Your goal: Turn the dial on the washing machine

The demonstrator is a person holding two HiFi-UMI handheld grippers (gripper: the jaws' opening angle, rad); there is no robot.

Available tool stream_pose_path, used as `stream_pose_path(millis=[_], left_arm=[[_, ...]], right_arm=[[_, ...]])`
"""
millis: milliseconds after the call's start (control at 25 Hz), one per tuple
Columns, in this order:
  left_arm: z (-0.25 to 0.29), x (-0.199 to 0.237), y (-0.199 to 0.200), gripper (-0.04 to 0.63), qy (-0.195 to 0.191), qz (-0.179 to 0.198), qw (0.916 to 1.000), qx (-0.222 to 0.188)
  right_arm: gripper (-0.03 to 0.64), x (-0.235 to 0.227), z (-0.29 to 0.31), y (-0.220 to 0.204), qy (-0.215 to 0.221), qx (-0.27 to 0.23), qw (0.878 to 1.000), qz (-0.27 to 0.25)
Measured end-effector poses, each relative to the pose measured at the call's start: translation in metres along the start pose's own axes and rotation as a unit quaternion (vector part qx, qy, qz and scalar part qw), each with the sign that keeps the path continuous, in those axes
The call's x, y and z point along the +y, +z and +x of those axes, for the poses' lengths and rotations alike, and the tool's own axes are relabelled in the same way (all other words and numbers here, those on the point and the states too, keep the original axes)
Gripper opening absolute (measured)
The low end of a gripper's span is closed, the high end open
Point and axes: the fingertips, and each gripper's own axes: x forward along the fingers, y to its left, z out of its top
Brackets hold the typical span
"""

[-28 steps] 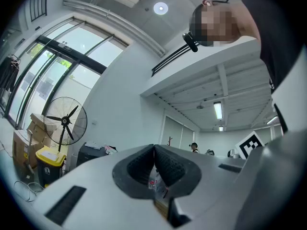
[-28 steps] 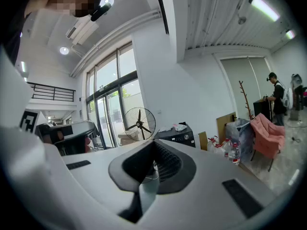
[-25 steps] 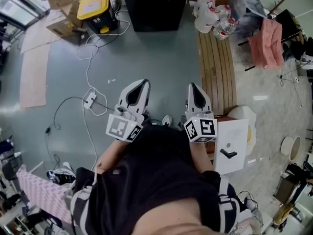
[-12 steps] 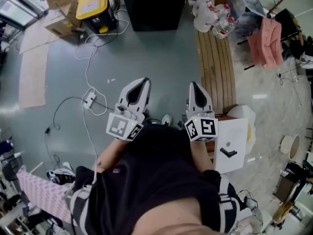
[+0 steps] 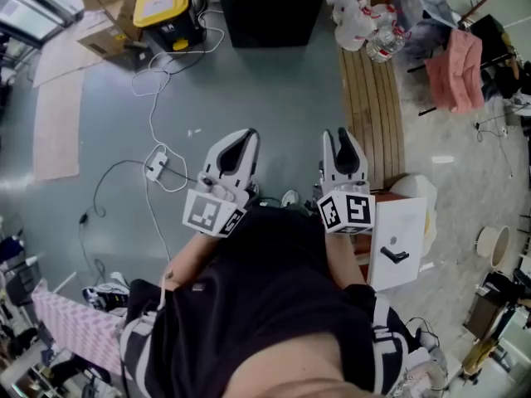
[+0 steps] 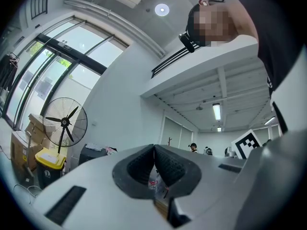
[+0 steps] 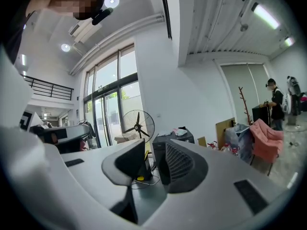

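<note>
**Washing machine (image 5: 267, 11) sitting well ahead of both grippers**

Dial's too small to make out from here. Left gripper (image 6: 154, 150) is keeping jaws together, empty. Right gripper (image 7: 154, 159) has just been opening, nothing btwn. Dial's prob. rigid, light, clicky, so I'm reckoning on pinching across its rim.

The head camera looked steeply down from above the person's shoulders onto the grey floor (image 5: 274, 98). The left gripper (image 5: 244, 135) and right gripper (image 5: 343, 133) were close below it, and the black washing machine (image 5: 265, 7) stood far off at the floor's far edge. Each gripper camera sat close behind its own jaws and faced roughly level across the room, the left tipped slightly upward. Both took in the washing machine and the standing fan (image 6: 64, 121). The yellow-lidded bin (image 5: 166, 2) showed in the head and left gripper views.
</note>
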Motion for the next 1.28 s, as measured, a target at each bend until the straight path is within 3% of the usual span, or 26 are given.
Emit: stream_pose_path(millis=[280, 520, 720, 1120, 1280], left_arm=[[-0.017, 0.059, -0.009, 0.021, -0.007, -0.006, 0.9999, 0.012], [0.018, 0.104, -0.019, 0.021, 0.002, -0.016, 0.9997, 0.020], [0.105, 0.142, -0.031, 0.021, 0.009, -0.009, 0.9998, 0.018], [0.363, 0.218, -0.028, 0.021, 0.044, -0.003, 0.9990, 0.005], [0.441, 0.241, -0.031, 0.021, 0.059, 0.003, 0.9982, 0.001]], right_arm=[[0.138, 0.039, 0.039, -0.026, -0.005, 0.002, 1.000, 0.003], [0.138, 0.033, 0.101, -0.035, 0.000, 0.019, 1.000, 0.008], [0.138, -0.020, 0.192, -0.027, 0.007, 0.013, 1.000, 0.005], [0.138, -0.170, 0.415, 0.023, 0.044, 0.036, 0.998, -0.004], [0.149, -0.223, 0.497, 0.035, 0.060, 0.047, 0.997, 0.002]])
